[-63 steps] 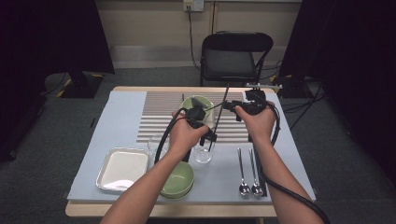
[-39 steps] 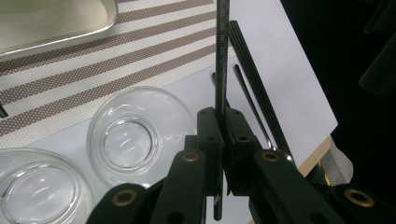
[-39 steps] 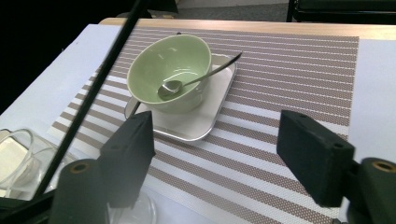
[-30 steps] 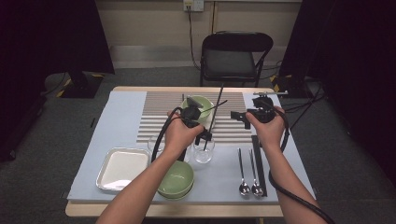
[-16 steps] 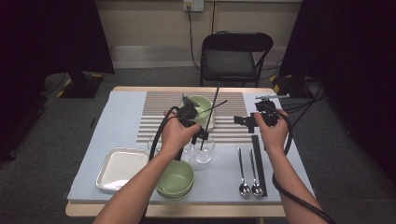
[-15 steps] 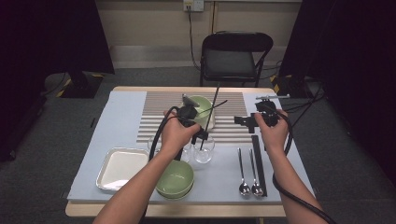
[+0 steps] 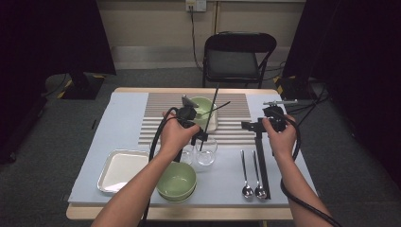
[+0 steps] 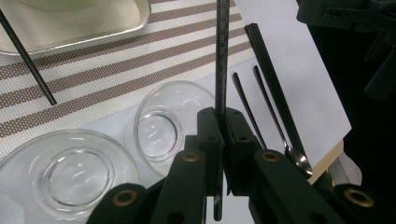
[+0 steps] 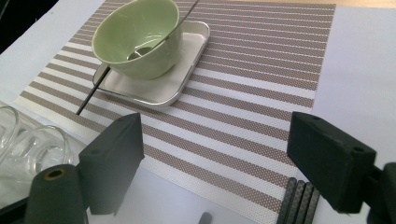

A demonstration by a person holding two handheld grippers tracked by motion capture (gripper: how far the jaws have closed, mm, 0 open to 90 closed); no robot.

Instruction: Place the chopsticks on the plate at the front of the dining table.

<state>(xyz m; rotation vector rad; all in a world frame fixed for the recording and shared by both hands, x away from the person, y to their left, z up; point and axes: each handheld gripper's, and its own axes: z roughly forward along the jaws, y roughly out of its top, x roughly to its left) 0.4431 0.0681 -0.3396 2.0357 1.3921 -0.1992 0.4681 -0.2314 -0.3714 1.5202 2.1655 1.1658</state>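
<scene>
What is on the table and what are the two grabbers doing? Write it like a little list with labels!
left gripper: shut on a black chopstick, above the glass cups
right gripper: open, holding nothing, above the chopsticks on the table
striped placemat: holds a small tray with a green bowl
near edge: green bowls, metal tray, two spoons

green bowl (image 9: 136, 39), brown-striped mat (image 9: 261, 70), black chopstick (image 8: 222, 60)

A staged recording room: dark curtains (image 7: 52, 38), folding chair (image 7: 236, 56), laid table (image 7: 118, 118)
</scene>
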